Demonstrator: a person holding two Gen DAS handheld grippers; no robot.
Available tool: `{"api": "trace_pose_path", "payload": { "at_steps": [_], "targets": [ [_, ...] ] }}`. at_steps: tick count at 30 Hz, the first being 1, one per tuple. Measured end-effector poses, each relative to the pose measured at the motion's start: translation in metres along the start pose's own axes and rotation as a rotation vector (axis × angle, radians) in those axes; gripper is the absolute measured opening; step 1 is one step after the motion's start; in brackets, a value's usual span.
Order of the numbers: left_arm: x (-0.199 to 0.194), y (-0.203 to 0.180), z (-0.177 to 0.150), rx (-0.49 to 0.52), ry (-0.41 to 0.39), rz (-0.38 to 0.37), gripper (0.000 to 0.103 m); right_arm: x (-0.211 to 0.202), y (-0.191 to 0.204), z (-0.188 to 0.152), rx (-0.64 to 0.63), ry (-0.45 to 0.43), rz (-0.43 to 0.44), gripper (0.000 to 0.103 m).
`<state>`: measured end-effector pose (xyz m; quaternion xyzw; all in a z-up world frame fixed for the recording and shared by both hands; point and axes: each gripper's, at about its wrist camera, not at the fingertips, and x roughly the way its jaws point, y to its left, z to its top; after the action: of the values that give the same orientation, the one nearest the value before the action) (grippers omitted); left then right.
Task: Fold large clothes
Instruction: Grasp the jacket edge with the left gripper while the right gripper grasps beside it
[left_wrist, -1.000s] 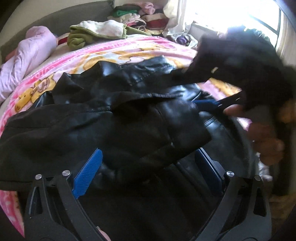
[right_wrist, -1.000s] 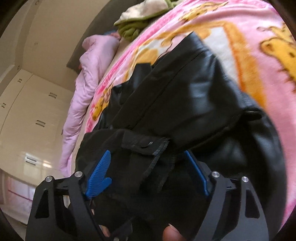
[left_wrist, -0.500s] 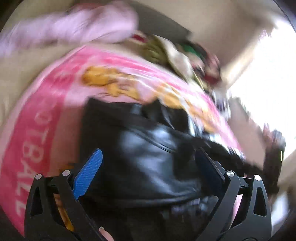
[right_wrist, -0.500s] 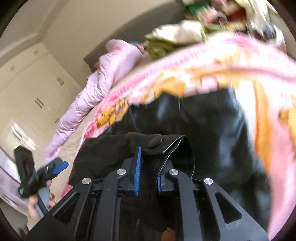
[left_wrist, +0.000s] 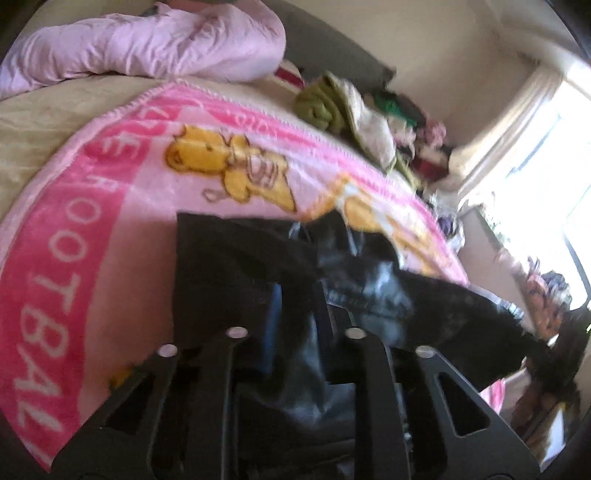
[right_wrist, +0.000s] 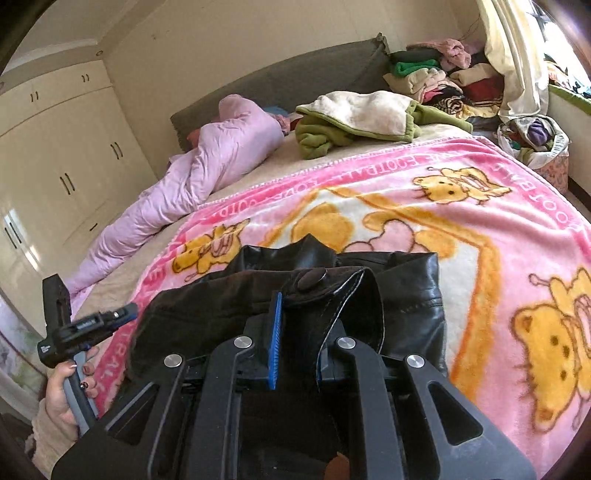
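Note:
A black leather jacket lies bunched on the pink bear-print blanket at the near side of the bed. My right gripper is shut on a folded edge of it, just below a snap button, and holds that edge slightly raised. In the left wrist view my left gripper is closing its jaws, with the jacket pinched between the pads at its left side. The right wrist view shows the left gripper at the jacket's left edge, held by a person's hand.
A pink duvet lies along the bed's far left. A green-and-cream garment and a pile of folded clothes sit by the headboard. A basket of clothes stands at the right under the window. Wardrobes line the left wall.
Both grippers went from open to closed on the jacket. The left one swung across to the jacket's left side. The right one rolled upright and lifted its edge a little.

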<state>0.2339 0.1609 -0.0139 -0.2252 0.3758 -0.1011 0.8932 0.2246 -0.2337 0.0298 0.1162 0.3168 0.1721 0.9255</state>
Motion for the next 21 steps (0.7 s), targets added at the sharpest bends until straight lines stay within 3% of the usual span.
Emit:
{"api": "trace_pose_path", "payload": {
  "at_steps": [6, 16, 20, 21],
  "targets": [
    [0.034, 0.005, -0.021, 0.048, 0.130, 0.074, 0.009, 0.009, -0.009, -0.006, 0.023, 0.009, -0.032, 0.012],
    [0.041, 0.007, -0.030, 0.087, 0.142, 0.091, 0.009, 0.028, -0.009, -0.015, 0.019, 0.046, -0.123, 0.012],
    [0.039, 0.006, -0.030, 0.086, 0.133, 0.085, 0.009, 0.027, -0.015, -0.019, 0.050, 0.060, -0.159, 0.029],
    [0.039, 0.006, -0.030, 0.086, 0.132, 0.087, 0.009, 0.024, -0.016, -0.019, 0.057, 0.054, -0.160, 0.029]
  ]
}}
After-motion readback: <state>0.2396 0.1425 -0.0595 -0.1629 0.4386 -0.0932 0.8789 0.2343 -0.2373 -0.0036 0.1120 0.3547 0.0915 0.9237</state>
